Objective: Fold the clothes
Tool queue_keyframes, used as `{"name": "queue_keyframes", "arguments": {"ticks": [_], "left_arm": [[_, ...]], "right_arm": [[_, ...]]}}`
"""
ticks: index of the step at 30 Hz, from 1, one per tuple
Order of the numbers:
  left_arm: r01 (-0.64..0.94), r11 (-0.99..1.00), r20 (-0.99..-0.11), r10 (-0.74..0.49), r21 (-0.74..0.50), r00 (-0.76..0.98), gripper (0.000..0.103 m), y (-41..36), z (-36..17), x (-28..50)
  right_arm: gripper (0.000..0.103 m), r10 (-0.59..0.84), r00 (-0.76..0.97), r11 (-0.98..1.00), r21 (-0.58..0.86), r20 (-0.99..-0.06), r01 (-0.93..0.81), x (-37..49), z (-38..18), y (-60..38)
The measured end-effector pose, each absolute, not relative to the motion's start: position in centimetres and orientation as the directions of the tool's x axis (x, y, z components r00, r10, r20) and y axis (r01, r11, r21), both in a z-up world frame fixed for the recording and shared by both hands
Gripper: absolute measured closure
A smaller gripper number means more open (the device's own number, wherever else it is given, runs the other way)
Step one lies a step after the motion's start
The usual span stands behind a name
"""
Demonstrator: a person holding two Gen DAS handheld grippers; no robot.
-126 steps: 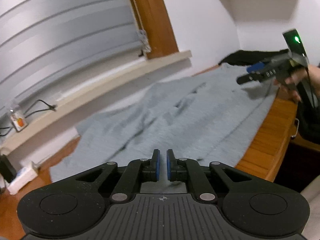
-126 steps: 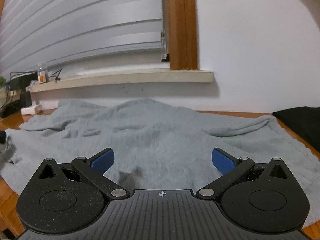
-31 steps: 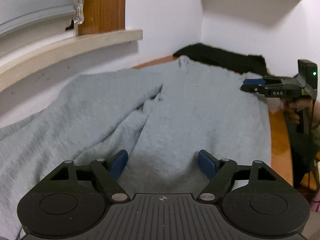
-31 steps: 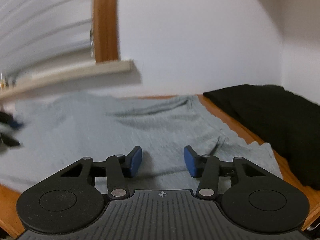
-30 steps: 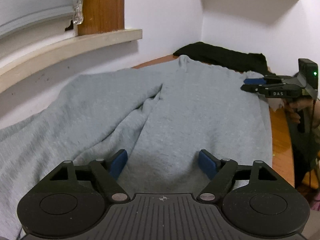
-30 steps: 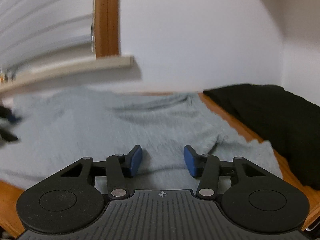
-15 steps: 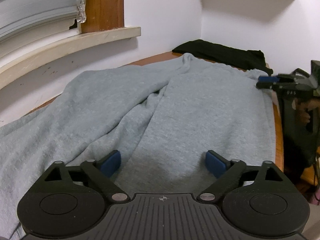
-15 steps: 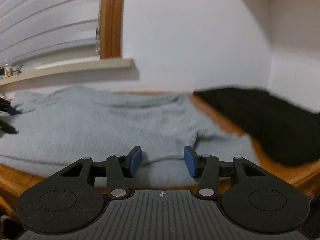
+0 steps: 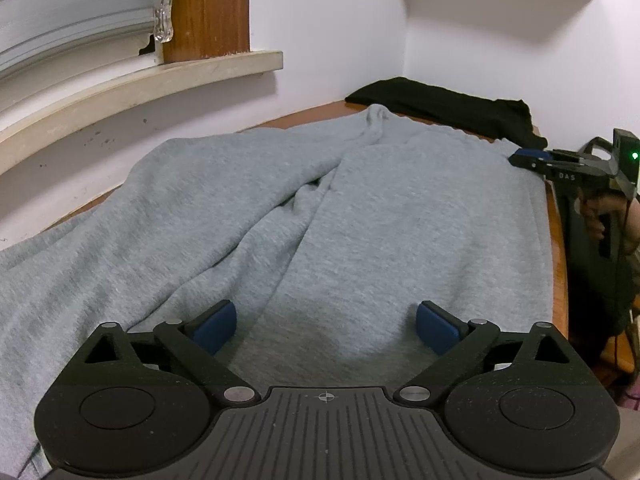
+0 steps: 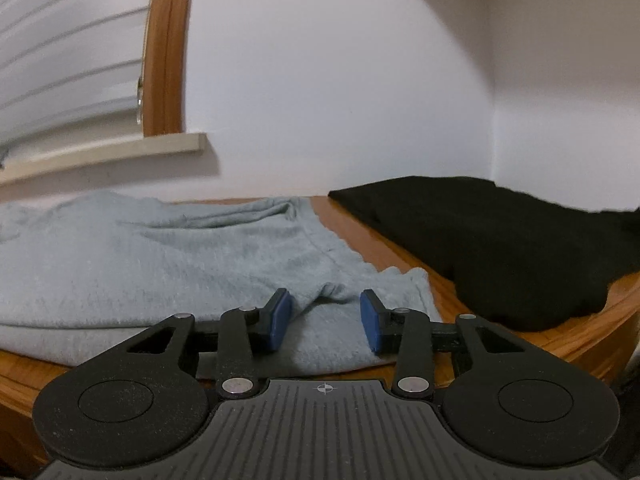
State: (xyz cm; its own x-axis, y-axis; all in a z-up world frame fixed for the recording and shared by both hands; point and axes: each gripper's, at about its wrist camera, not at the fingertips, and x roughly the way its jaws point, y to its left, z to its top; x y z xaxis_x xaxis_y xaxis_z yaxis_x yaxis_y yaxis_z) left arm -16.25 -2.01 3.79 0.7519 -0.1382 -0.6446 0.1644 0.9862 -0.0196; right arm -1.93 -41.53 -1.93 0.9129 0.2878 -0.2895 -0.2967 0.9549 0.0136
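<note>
A light grey garment [image 9: 360,208] lies spread and creased over a wooden table [image 9: 555,240]. My left gripper [image 9: 325,326] hovers over its near part, jaws wide and still opening, with nothing between the pads. My right gripper [image 10: 325,320] is low at the table's front edge, over the garment's [image 10: 160,264] right corner. Its jaws are closing. A small ridge of cloth lies just beyond the gap, and the pads do not press on it. In the left wrist view the right gripper [image 9: 520,159] shows at the garment's far right edge, held by a hand [image 9: 600,216].
A black garment [image 10: 500,240] lies folded on the table's right end, against the corner wall, also seen as a dark strip [image 9: 448,106] beyond the grey one. A window sill [image 9: 140,84] and blind run along the wall behind. Bare table wood [image 10: 400,248] separates the two garments.
The left jaws have spread wider. The right gripper has dropped to the garment's right corner at the table edge, and its jaws have narrowed a little.
</note>
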Motion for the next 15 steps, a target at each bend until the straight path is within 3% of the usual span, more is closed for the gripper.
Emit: {"name": "queue_keyframes", "arguments": {"ticks": [7, 13, 15], "left_arm": [[0.160, 0.987, -0.646, -0.132, -0.016, 0.751, 0.004, -2.1, 3.8, -16.4], [0.158, 0.987, -0.648, -0.132, -0.017, 0.751, 0.003, -2.1, 3.9, -16.5], [0.155, 0.988, -0.648, -0.129, -0.017, 0.751, 0.003, -2.2, 3.9, -16.6]], "right_arm": [[0.062, 0.301, 0.933, 0.953, 0.040, -0.196, -0.299, -3.0, -0.5, -40.3], [0.060, 0.321, 0.896, 0.944, 0.025, -0.307, -0.330, -0.1, -1.8, -38.1], [0.060, 0.335, 0.896, 0.941, 0.046, -0.293, -0.336, -0.1, -2.3, -38.6]]}}
